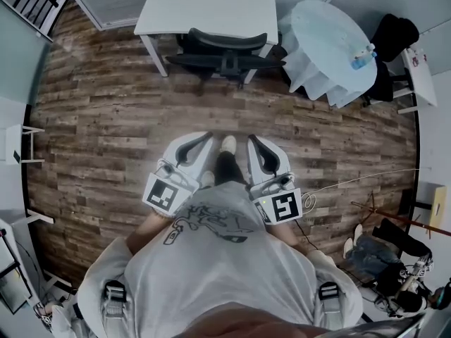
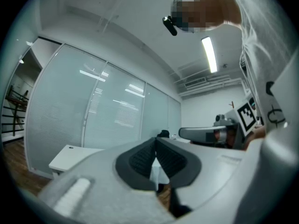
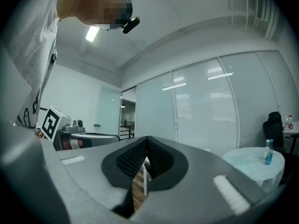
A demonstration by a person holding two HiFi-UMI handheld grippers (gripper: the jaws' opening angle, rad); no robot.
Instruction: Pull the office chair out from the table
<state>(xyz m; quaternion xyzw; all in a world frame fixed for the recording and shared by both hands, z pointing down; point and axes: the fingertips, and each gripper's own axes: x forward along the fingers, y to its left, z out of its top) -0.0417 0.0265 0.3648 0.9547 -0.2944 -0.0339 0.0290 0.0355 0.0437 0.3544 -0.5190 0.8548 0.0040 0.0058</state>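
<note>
Floor [image 1: 106, 118]: wood-look planks, mixed brown tones. Walls: glazed partitions [image 2: 93, 111] with closed horizontal blinds; plain white end wall [image 2: 210, 107]. Ceiling white, strip lights [image 2: 209, 54] on. Round pale table [image 1: 331, 34] at right, blue-capped bottle [image 1: 361, 56] near its edge; black chair [image 1: 394, 37] just beside it.

The left gripper [image 1: 207, 137] and right gripper [image 1: 253, 140] are hanging side by side, with the person's shoe [image 1: 228, 144] lying between their jaws. Well ahead of both pairs of jaws, the office chair [image 1: 224, 53] is sitting tucked under the table [image 1: 211, 5], its seat beneath the top. Ahead and to the right of the right gripper's jaws, a round table [image 1: 331, 44] is standing beside that table. A bottle [image 1: 361, 56] is standing on its right edge, and a second chair [image 1: 391, 41] is sitting just beyond it.
</note>
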